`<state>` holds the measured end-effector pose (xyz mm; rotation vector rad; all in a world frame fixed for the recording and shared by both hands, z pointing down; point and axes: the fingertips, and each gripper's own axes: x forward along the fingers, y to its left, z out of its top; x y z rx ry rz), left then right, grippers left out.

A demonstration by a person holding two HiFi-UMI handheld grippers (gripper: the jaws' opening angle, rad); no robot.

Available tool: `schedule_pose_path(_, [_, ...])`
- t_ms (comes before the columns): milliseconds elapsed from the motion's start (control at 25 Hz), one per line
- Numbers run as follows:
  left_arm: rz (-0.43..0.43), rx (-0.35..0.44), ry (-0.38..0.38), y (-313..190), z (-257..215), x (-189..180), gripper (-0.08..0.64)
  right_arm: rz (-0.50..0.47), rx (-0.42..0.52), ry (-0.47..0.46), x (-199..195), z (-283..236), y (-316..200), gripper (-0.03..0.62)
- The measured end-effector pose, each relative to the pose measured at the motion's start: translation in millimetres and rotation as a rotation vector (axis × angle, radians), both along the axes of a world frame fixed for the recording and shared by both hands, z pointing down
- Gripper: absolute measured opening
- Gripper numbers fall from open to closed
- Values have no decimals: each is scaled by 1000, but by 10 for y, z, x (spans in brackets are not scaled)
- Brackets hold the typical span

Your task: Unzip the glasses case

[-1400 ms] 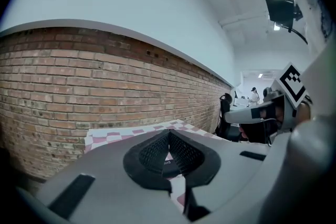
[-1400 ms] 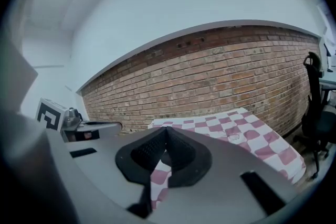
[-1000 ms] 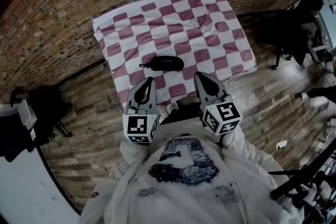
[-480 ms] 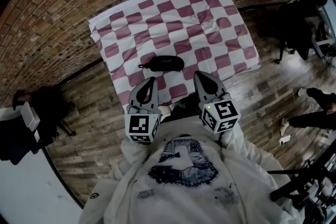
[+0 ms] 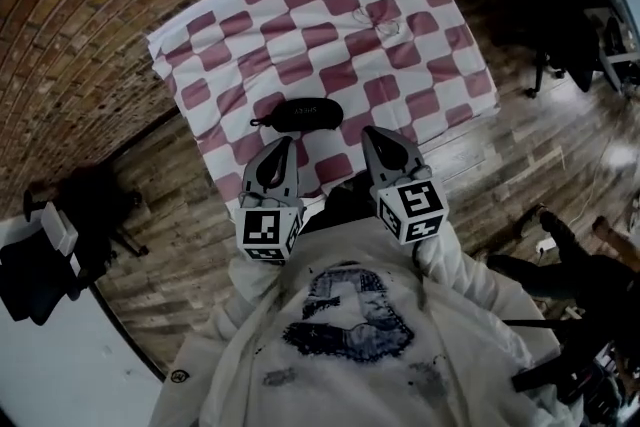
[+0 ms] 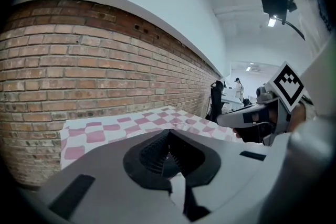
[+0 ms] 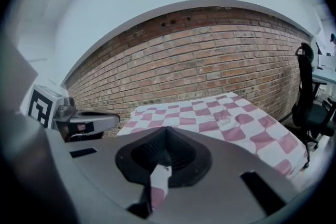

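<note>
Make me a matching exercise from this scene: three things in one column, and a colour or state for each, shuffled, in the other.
Things:
1. glasses case
2. left gripper
3. cloth

Colours or states:
A. pink and white checks
B. jaws shut, nothing held
C. black, lying near the front edge

Pairs: 1-C, 2-B, 3-A.

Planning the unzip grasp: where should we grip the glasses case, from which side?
The glasses case lies sideways on the cloth; a small tab, probably the zip pull, sticks out its left end. Pinch that with the left gripper, coming from the near side.
</note>
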<state>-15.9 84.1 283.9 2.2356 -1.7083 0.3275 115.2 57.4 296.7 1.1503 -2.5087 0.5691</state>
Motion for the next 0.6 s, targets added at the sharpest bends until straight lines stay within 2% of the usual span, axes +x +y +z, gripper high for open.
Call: schedule_pose_path(600, [27, -64, -5, -228, 585, 46, 9, 11, -88, 85, -10, 658, -79, 6])
